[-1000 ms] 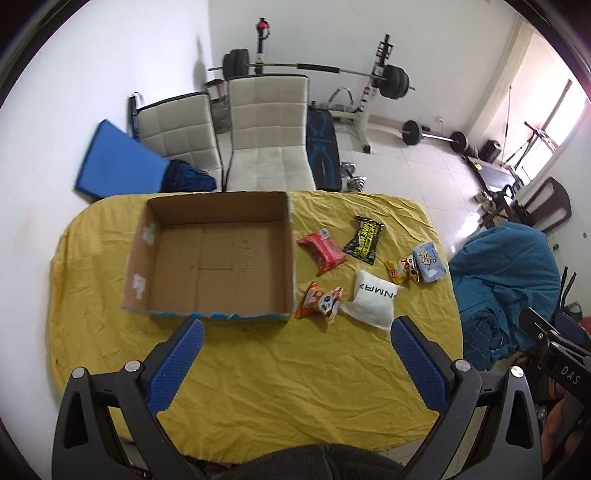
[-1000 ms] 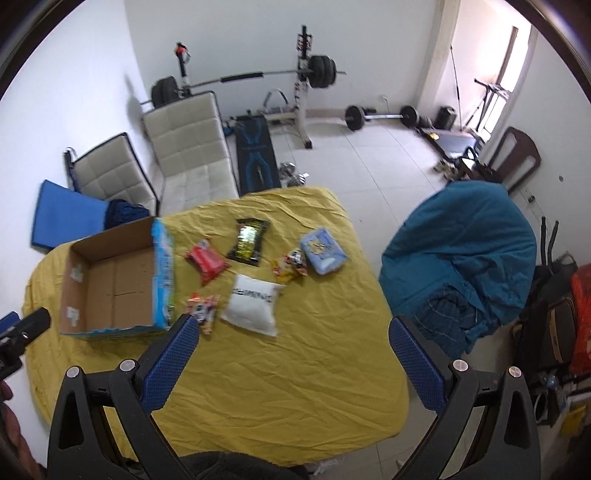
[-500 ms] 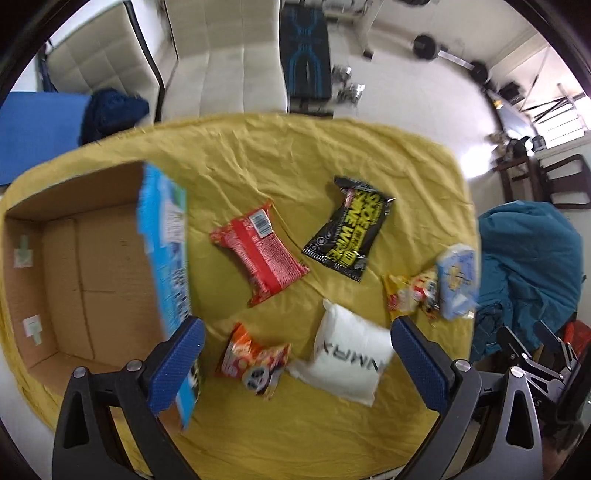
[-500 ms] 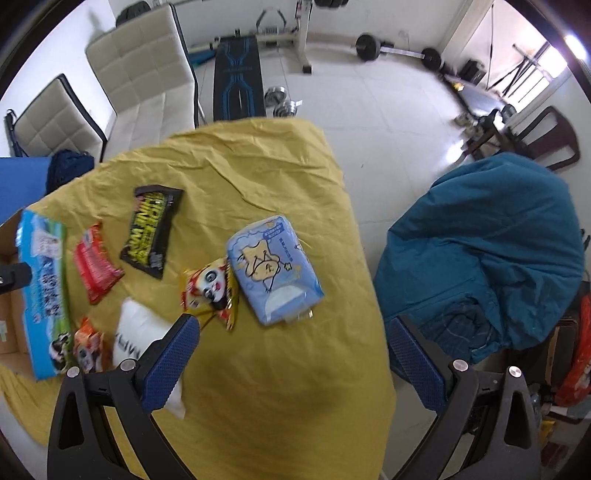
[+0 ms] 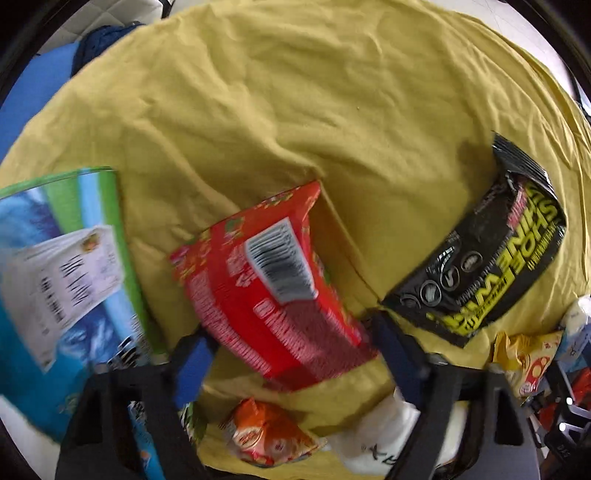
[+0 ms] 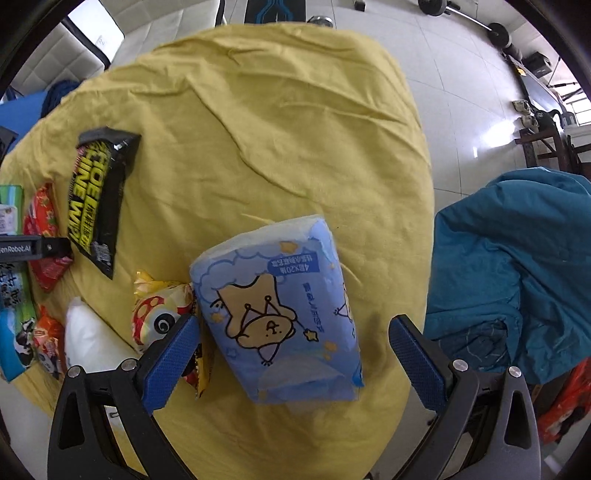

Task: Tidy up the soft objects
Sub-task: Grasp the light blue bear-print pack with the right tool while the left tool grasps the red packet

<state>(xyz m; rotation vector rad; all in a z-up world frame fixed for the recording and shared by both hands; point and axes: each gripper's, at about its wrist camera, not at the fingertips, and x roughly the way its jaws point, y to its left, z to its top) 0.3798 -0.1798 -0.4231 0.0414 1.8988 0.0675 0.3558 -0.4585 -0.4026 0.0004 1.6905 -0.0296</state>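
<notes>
In the left wrist view my left gripper [image 5: 291, 350] is open, its blue pads either side of the near end of a red snack packet [image 5: 269, 288] lying on the yellow cloth [image 5: 295, 110]. A black packet [image 5: 484, 258] lies to its right, an orange packet [image 5: 266, 439] and a white pouch [image 5: 373, 439] below. In the right wrist view my right gripper [image 6: 295, 354] is open around a blue tissue pack [image 6: 277, 321]. A yellow mushroom packet [image 6: 159, 314] touches the pack's left side. The black packet [image 6: 98, 195] lies further left.
The cardboard box's printed blue-green wall [image 5: 62, 280] stands just left of the red packet. A teal cloth heap [image 6: 517, 273] sits beyond the table's right edge. White chairs [image 6: 88, 40] and gym weights [image 6: 498, 29] stand behind the table.
Both grippers have dropped close to the table. The left now brackets the red packet, the right brackets the blue tissue pack. Both stay open.
</notes>
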